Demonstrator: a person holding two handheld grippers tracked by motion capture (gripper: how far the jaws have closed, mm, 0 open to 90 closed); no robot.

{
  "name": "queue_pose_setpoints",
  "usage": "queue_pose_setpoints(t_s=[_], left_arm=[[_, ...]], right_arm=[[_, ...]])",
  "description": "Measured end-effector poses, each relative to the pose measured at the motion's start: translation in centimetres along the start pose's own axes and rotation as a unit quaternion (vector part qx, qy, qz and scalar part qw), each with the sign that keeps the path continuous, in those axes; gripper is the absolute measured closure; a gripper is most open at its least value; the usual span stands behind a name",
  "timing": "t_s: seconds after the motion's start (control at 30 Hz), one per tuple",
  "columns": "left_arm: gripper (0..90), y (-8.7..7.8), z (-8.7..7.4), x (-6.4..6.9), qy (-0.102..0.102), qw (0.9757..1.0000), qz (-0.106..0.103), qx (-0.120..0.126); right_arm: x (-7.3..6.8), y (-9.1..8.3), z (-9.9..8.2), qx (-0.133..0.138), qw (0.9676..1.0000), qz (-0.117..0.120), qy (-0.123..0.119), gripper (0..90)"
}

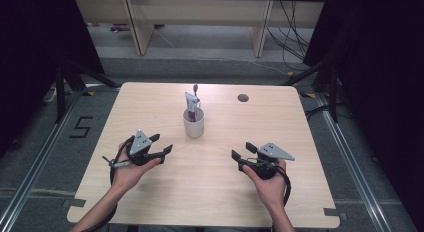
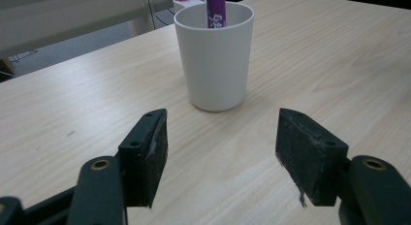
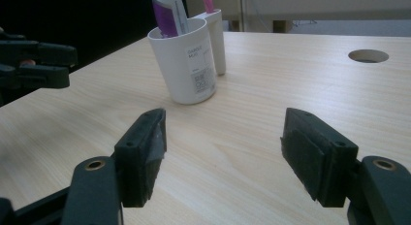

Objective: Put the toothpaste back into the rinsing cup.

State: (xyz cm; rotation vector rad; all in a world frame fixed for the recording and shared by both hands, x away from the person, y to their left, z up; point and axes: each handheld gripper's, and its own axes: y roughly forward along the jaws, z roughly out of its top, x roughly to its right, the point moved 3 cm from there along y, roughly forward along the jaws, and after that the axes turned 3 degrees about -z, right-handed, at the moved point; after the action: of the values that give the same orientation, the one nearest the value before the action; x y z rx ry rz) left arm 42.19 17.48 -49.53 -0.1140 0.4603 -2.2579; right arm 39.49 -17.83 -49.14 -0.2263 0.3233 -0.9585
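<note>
A white cup (image 1: 193, 124) stands upright near the middle of the table, with a purple-and-white tube (image 1: 192, 102) sticking out of it. In the left gripper view the cup (image 2: 214, 55) is straight ahead with the tube (image 2: 215, 9) inside. The right gripper view shows the cup (image 3: 186, 62), a label on its side, and the tube (image 3: 168, 14). My left gripper (image 1: 161, 144) hovers open to the cup's lower left, nothing between its jaws. To the cup's lower right my right gripper (image 1: 243, 150) is open and empty too.
The wooden table (image 1: 210, 202) has a round cable hole (image 1: 243, 98) at the back right. A small white holder (image 3: 216, 33) with a pink item stands right behind the cup. Dark curtains flank the table; shelving legs and cables lie beyond it.
</note>
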Motion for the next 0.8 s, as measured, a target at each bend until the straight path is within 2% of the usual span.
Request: queue_pose_setpoints(t_s=[0.23,0.27,0.33,0.4,0.43,0.5,0.53,0.57,0.6,0.63,0.67,0.7,0.73,0.8], left_arm=[[36.2,-0.8,-1.7,0.7,-0.003,1.0,0.0,0.005],[36.1,-0.9,-2.0,0.7,-0.001,0.9999,-0.006,0.01],[35.8,-1.3,-2.4,0.8,-0.003,0.9999,-0.004,0.011],[35.8,-1.5,-2.9,0.8,-0.005,0.9999,-0.005,0.014],[35.7,-1.7,-3.1,0.8,-0.002,1.0,-0.002,0.009],[35.7,-1.9,-3.4,0.7,-0.004,0.9999,-0.001,0.013],[35.7,-2.0,-3.6,0.6,-0.004,0.9999,0.0,0.013],[35.7,-2.1,-3.8,0.6,-0.007,0.9999,0.001,0.013],[35.7,-2.2,-4.0,0.5,-0.014,0.9998,0.002,0.015],[35.7,-2.3,-4.1,0.4,-0.007,0.9999,0.006,0.013],[35.7,-2.5,-4.3,0.3,-0.01,0.9998,0.008,0.014],[35.7,-2.5,-4.4,0.2,-0.01,0.9998,0.009,0.016],[35.6,-2.6,-4.5,0.2,-0.012,0.9997,0.012,0.016],[35.5,-2.6,-4.8,0.1,-0.019,0.9995,0.016,0.02]], right_arm=[[-0.1,0.0,0.0,-0.003,1.0,-0.003,0.002,33.6],[-0.1,0.0,0.0,-0.008,1.0,-0.001,0.001,33.6],[-0.1,0.0,0.0,-0.002,1.0,-0.001,-0.002,33.6],[0.0,-0.1,0.0,-0.008,0.9999,-0.007,-0.008,33.6],[0.0,0.1,-0.1,-0.002,1.0,-0.004,-0.007,33.6],[-0.2,0.0,-0.1,-0.011,0.9999,0.002,0.004,33.6],[-0.1,0.0,-0.1,-0.008,0.9999,-0.004,-0.007,33.6],[-0.2,0.1,-0.2,-0.009,0.9999,0.002,0.005,33.6],[-0.2,0.1,-0.2,-0.008,1.0,-0.001,-0.001,33.6],[-0.1,0.1,-0.2,-0.007,0.9999,-0.002,-0.007,33.6],[-0.1,0.1,-0.3,-0.008,0.9999,-0.006,-0.007,33.6],[-0.2,0.2,-0.3,-0.014,0.9998,0.009,0.004,33.6],[-0.2,0.3,-0.4,-0.009,0.9999,0.001,-0.005,33.6],[-0.1,0.3,-0.4,-0.013,0.9999,-0.002,-0.005,33.6]])
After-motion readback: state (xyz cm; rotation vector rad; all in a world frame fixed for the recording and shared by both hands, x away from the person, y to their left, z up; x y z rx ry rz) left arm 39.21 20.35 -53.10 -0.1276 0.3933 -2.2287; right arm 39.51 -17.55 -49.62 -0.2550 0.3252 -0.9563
